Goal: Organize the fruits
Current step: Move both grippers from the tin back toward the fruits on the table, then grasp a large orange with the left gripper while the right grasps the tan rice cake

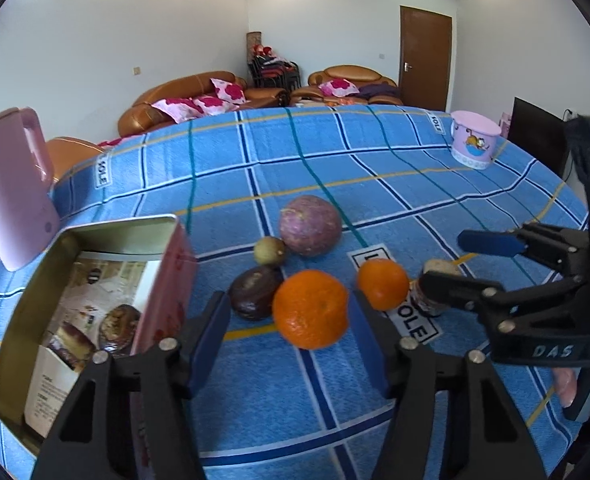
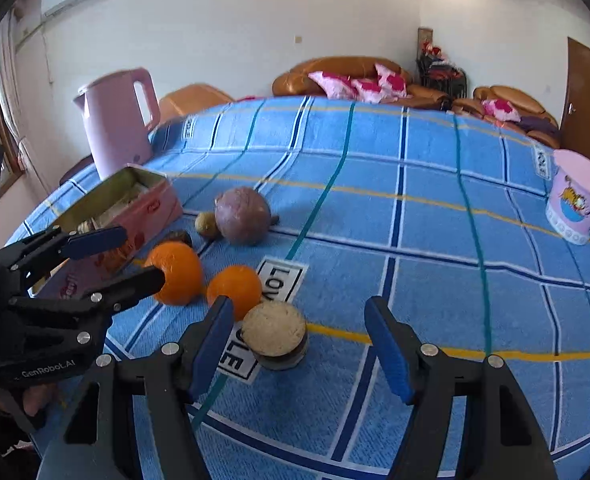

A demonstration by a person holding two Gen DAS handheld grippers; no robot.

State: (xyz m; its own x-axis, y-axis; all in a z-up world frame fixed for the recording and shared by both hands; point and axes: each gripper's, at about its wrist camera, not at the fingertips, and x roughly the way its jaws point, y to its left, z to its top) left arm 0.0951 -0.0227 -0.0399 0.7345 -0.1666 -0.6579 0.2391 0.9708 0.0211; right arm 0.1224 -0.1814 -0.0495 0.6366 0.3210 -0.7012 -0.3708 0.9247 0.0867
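The larger orange (image 1: 310,309) lies on the blue plaid tabletop (image 1: 375,184) between the blue pads of the left tongs (image 1: 291,344), which stand apart, not pressing it. A smaller orange (image 1: 382,284) sits just right. The right tongs (image 2: 297,344), also apart, hang over a round biscuit-topped piece (image 2: 275,334). The open pink tin (image 1: 95,280) stands left.
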